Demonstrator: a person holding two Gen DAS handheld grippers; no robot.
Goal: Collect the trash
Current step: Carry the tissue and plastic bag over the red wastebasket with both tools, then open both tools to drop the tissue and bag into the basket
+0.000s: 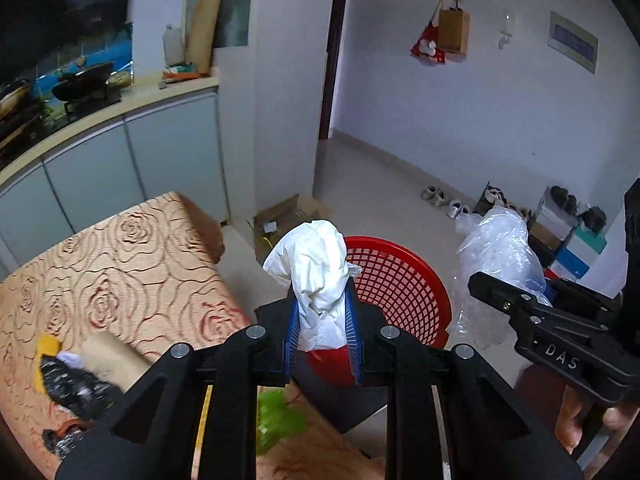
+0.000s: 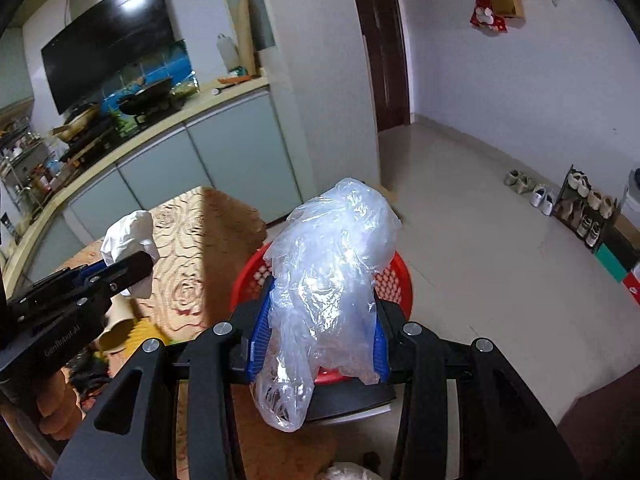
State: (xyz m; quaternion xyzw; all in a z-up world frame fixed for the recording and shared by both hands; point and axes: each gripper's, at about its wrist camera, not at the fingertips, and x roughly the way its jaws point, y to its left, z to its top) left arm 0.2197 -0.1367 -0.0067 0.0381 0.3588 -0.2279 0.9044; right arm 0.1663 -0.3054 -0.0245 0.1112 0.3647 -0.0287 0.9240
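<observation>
My left gripper (image 1: 322, 316) is shut on a crumpled white tissue (image 1: 316, 264), which sticks up between the blue pads in front of a red mesh basket (image 1: 400, 280). My right gripper (image 2: 320, 320) is shut on a crumpled clear plastic bag (image 2: 332, 264), held just before the red mesh basket (image 2: 396, 284), whose rim shows behind the bag. In the left wrist view the right gripper (image 1: 516, 300) reaches in from the right with the plastic bag (image 1: 500, 248). In the right wrist view the left gripper (image 2: 120, 272) and its tissue (image 2: 130, 240) sit at the left.
A table with a rose-patterned cloth (image 1: 120, 272) carries a yellow item (image 1: 48, 348), a black crumpled wrapper (image 1: 76, 384) and green scraps (image 1: 280, 420). A kitchen counter (image 1: 120, 108) runs behind. An open cardboard box (image 1: 288, 216) and shoes (image 2: 540, 196) lie on the tiled floor.
</observation>
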